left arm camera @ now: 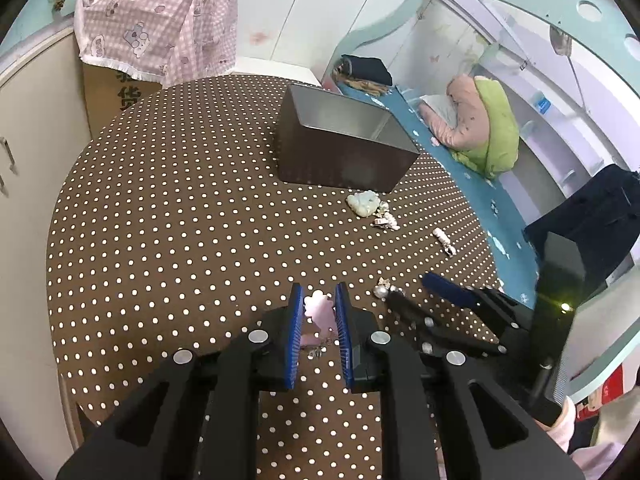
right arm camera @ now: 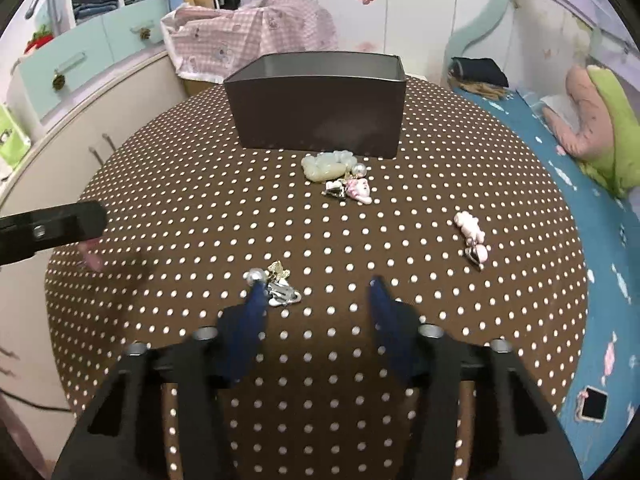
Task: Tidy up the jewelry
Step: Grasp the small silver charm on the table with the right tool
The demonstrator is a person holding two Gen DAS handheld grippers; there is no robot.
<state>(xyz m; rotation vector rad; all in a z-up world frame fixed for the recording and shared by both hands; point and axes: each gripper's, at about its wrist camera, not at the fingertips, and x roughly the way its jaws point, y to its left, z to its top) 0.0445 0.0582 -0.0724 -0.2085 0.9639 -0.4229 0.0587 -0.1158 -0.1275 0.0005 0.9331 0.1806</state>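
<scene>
A dark open box [left arm camera: 344,148] [right arm camera: 320,100] stands on the dotted table. My left gripper [left arm camera: 319,303] has its blue pads on either side of a pink flower clip [left arm camera: 319,312], with small gaps showing. My right gripper [right arm camera: 316,284] is open low over the table, its left finger beside a pearl and silver earring [right arm camera: 276,286]. That earring also shows in the left wrist view [left arm camera: 385,289]. A pale green jade piece [right arm camera: 326,166] [left arm camera: 362,204] lies by the box with small pink and silver charms [right arm camera: 352,190]. A pink earring [right arm camera: 472,236] [left arm camera: 444,240] lies at the right.
The brown polka-dot tablecloth [left arm camera: 180,220] covers a round table. A blue bed [right arm camera: 580,200] with a pink and green pillow [left arm camera: 480,124] runs along the right. A pink checked cloth [left arm camera: 156,28] covers a carton at the back left, beside cream cabinets [right arm camera: 80,120].
</scene>
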